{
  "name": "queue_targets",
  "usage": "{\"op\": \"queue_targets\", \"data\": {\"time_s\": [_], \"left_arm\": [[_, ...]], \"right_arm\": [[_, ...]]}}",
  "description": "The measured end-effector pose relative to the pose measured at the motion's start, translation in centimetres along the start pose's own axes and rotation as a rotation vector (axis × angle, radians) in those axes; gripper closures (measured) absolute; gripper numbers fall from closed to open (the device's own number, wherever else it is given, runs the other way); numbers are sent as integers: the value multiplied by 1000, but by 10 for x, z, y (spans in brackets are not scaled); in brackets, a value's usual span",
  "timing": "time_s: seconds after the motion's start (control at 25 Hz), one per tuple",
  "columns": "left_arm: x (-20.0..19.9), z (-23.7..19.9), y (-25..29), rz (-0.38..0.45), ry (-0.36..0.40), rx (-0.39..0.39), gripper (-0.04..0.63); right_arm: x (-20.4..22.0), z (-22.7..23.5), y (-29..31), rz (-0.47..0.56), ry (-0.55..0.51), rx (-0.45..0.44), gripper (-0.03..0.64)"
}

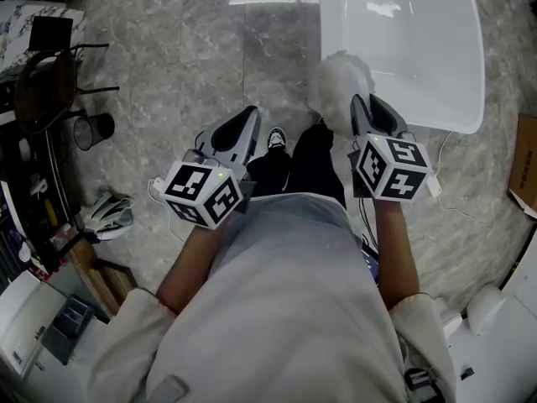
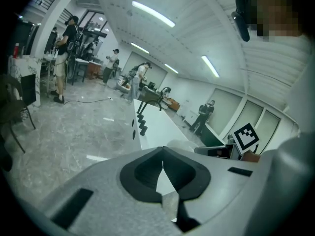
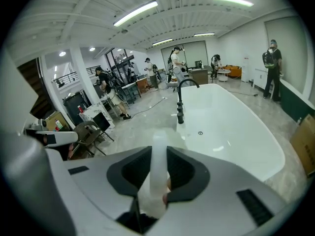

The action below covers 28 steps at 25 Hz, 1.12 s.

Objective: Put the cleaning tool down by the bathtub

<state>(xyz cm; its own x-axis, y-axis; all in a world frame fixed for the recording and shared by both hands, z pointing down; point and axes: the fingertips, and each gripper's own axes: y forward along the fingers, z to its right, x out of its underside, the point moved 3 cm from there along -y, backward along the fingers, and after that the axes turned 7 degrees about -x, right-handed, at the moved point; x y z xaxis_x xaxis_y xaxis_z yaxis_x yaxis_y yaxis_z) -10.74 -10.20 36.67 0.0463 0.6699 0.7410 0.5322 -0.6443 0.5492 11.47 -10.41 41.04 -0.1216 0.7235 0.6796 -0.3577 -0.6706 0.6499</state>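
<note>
My right gripper [image 1: 375, 112] is shut on the handle of the cleaning tool, whose fluffy white head [image 1: 340, 86] hangs over the floor at the near left corner of the white bathtub [image 1: 403, 49]. In the right gripper view the tool's pale handle [image 3: 158, 168] runs up between the jaws of the right gripper [image 3: 158, 151]. The bathtub [image 3: 231, 132] and its black faucet [image 3: 180, 100] lie just beyond. My left gripper [image 1: 237, 133] hovers over the marble floor to the left, shut and holding nothing. In the left gripper view the left gripper [image 2: 162, 162] has its tips together.
The person's shoe [image 1: 276, 138] stands between the grippers. A dark chair [image 1: 46, 82] and a black bin [image 1: 92, 130] are at the left, with a white helmet-like object [image 1: 109, 212] below them. A cardboard box [image 1: 525, 162] is at the right edge. Several people stand far off.
</note>
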Motion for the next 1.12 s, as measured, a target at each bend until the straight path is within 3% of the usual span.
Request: {"op": "queue_targets", "data": {"time_s": [1.12], "left_arm": [[14, -3, 3, -37, -18, -33, 586]], "right_arm": [[47, 20, 41, -123, 26, 5, 532]]}}
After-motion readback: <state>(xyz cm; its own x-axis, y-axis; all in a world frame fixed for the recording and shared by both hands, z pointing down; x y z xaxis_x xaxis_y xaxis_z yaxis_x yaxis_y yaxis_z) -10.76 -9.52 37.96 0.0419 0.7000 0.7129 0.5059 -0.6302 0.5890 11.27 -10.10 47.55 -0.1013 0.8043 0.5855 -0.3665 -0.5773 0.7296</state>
